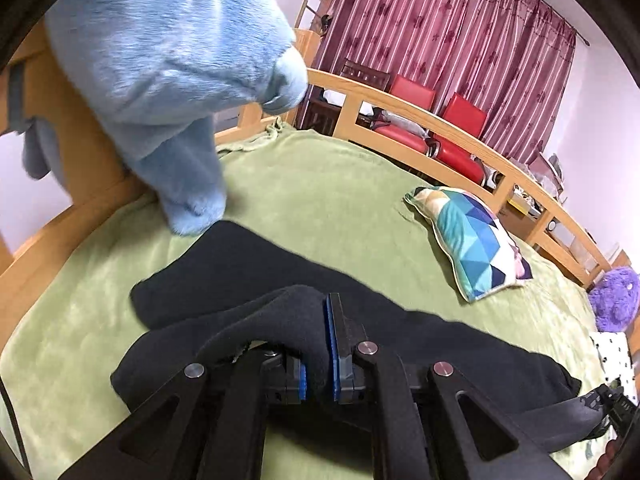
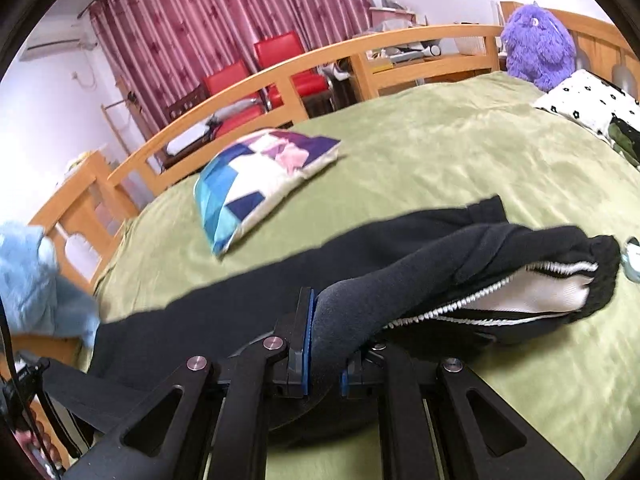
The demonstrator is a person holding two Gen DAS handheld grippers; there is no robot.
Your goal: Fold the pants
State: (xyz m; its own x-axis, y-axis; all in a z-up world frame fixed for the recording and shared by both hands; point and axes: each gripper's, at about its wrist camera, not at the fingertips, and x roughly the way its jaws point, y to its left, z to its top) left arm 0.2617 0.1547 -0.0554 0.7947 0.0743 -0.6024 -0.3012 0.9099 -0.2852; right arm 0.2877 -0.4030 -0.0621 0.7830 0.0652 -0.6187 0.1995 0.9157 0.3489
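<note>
Black fleece bunched at the bottom of both views: the left gripper (image 1: 316,360) has its blue pads pinched tight on a fold of the pants (image 1: 248,280), and the right gripper (image 2: 324,344) clamps another fold of the same garment, near the waistband, where a white lining and toothed trim show at right centre of the right wrist view. The pants stretch dark across the middle of each frame, over the green blanket (image 1: 320,184). Further up, a patchwork pillow (image 1: 472,240) in blues lies on the blanket, apart from the pants. A light-blue plush sleeve (image 1: 168,60) fills the upper left. Beyond, wooden bed rail (image 1: 440,120), red chairs (image 1: 460,120), maroon curtains (image 1: 440,32).
</note>
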